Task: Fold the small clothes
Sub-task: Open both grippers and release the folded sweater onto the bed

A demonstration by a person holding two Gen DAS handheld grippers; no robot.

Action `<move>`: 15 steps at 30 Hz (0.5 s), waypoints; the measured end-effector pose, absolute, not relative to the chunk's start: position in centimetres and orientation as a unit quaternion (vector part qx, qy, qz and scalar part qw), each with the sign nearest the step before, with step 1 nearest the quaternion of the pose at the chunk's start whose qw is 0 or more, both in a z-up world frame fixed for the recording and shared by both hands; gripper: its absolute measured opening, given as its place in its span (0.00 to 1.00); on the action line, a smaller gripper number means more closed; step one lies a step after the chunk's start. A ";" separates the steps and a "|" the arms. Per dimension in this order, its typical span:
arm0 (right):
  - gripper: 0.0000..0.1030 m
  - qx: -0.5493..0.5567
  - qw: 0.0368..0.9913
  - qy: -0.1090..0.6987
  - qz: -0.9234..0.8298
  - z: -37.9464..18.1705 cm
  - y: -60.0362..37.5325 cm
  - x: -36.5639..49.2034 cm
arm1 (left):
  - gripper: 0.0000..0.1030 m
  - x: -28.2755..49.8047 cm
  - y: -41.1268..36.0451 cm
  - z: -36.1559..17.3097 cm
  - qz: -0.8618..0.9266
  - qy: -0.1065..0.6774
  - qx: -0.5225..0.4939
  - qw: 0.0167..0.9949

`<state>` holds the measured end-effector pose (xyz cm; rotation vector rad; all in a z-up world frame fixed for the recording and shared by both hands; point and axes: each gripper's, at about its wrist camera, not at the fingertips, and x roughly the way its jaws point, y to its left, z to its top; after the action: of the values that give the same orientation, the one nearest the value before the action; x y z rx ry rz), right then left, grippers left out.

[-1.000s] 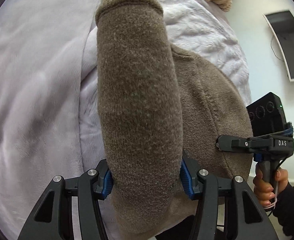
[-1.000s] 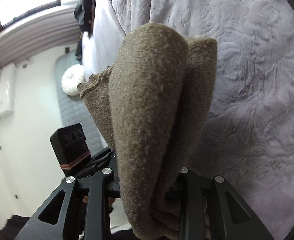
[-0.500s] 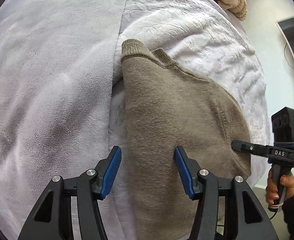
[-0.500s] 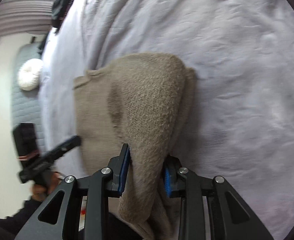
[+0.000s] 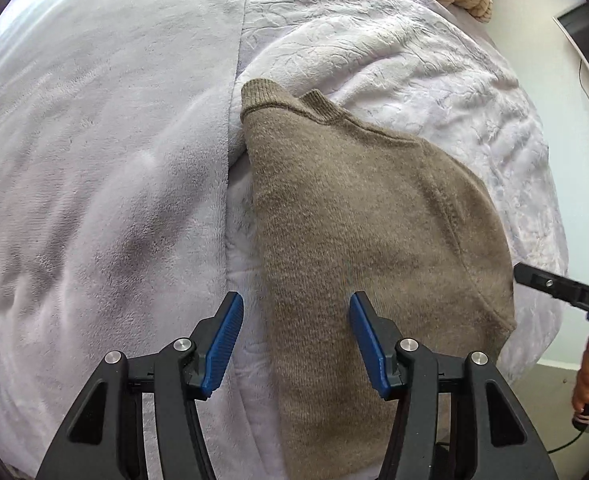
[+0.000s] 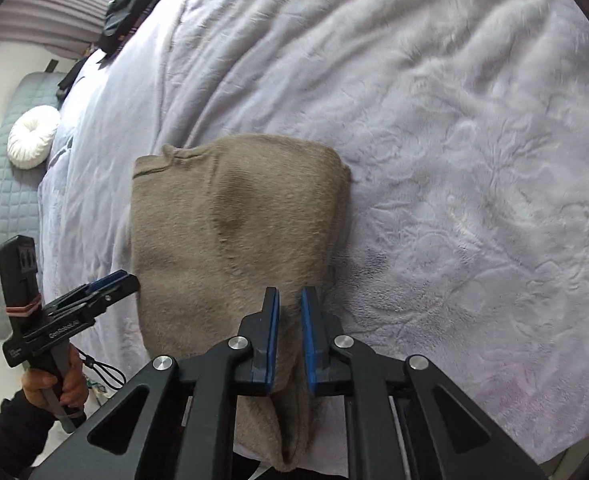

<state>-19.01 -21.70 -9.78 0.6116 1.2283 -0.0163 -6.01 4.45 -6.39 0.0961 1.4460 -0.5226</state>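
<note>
Brown sweater (image 5: 366, 232) lies folded on the lavender blanket (image 5: 94, 160) of the bed, centre frame in both views. Left gripper (image 5: 294, 340): jaws about half open, hovering over the sweater's left edge, gripping nothing. Right gripper (image 6: 290, 336): jaws closing, nearly together, sweater's near edge between the pads.
</note>
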 end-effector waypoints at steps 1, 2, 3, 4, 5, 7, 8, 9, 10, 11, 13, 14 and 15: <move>0.11 0.282 0.776 0.564 -0.002 -9.4 -21.4 -19.3 | 0.55 -6.2 4.4 -6.4 -0.235 0.654 0.047 0.718; 0.11 0.282 0.777 0.562 0.001 -9.3 -21.0 -19.1 | 0.55 -6.3 4.3 -6.4 -0.234 0.654 0.050 0.718; 0.11 0.284 0.777 0.561 0.007 -9.1 -20.7 -19.1 | 0.55 -6.5 4.3 -6.4 -0.234 0.655 0.051 0.717; 0.11 0.285 0.777 0.561 0.009 -9.1 -20.1 -18.6 | 0.55 -6.6 4.3 -6.4 -0.233 0.656 0.052 0.716; 0.11 0.286 0.777 0.561 0.013 -9.0 -19.8 -18.6 | 0.55 -6.7 4.3 -6.4 -0.231 0.656 0.052 0.716; 0.11 0.286 0.776 0.562 0.019 -8.9 -19.0 -18.5 | 0.55 -6.9 4.3 -6.4 -0.229 0.659 0.053 0.715; 0.11 0.285 0.776 0.563 0.022 -8.9 -18.7 -18.5 | 0.55 -7.1 4.3 -6.4 -0.228 0.659 0.053 0.715; 0.11 0.284 0.775 0.564 0.025 -8.9 -18.4 -18.6 | 0.55 -7.2 4.3 -6.4 -0.227 0.660 0.054 0.714; 0.11 0.279 0.775 0.567 0.028 -9.0 -17.8 -18.5 | 0.55 -7.4 4.3 -6.4 -0.227 0.660 0.055 0.714; 0.11 0.273 0.774 0.570 0.029 -9.1 -17.4 -18.6 | 0.55 -7.6 4.4 -6.6 -0.227 0.662 0.056 0.712; 0.11 0.249 0.773 0.583 0.025 -9.6 -16.7 -18.7 | 0.55 -7.9 4.5 -7.0 -0.225 0.665 0.057 0.710; 0.11 0.241 0.772 0.588 0.021 -9.9 -16.6 -18.8 | 0.55 -8.0 4.5 -7.2 -0.225 0.666 0.056 0.709; 0.11 0.236 0.770 0.593 0.016 -10.2 -16.6 -18.9 | 0.57 -8.1 4.6 -7.3 -0.225 0.667 0.054 0.708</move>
<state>-18.89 -16.60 -10.18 0.5112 1.2862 0.0342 -8.06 4.62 -7.34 0.1198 1.4808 -0.4991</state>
